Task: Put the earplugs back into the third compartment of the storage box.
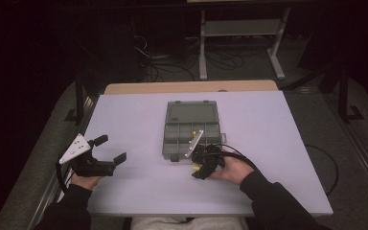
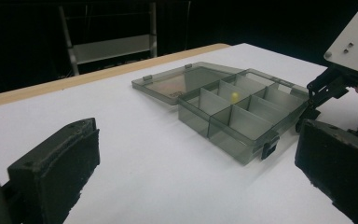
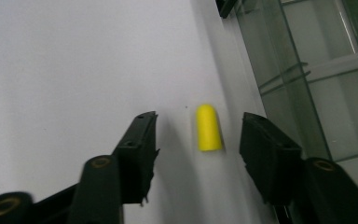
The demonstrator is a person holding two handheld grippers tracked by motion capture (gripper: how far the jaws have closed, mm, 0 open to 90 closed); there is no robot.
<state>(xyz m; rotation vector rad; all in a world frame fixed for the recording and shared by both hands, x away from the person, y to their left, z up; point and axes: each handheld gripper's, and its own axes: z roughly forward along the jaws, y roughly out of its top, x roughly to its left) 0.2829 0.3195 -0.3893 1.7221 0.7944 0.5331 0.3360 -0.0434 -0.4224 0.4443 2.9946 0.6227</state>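
Note:
A small yellow capsule-shaped piece (image 3: pixel 209 128) lies on the white table just in front of a grey clear-plastic compartment box (image 1: pixel 191 129). My right gripper (image 3: pixel 199 135) points down over it, open, one jaw on each side of the piece and neither pad touching it. In the high view that gripper (image 1: pixel 199 170) sits at the box's near edge with the yellow piece (image 1: pixel 196 168) under it. The box's lid lies open flat at the back, and another yellow piece (image 2: pixel 234 96) rests in a middle compartment. My left gripper (image 1: pixel 111 148) is held at the table's left, open and empty.
The white table top (image 1: pixel 268 143) has bare room to the left and right of the box. A wooden strip (image 1: pixel 191 86) runs along the far edge. Behind it stand a metal rack (image 1: pixel 239 28) and cables on the dark floor.

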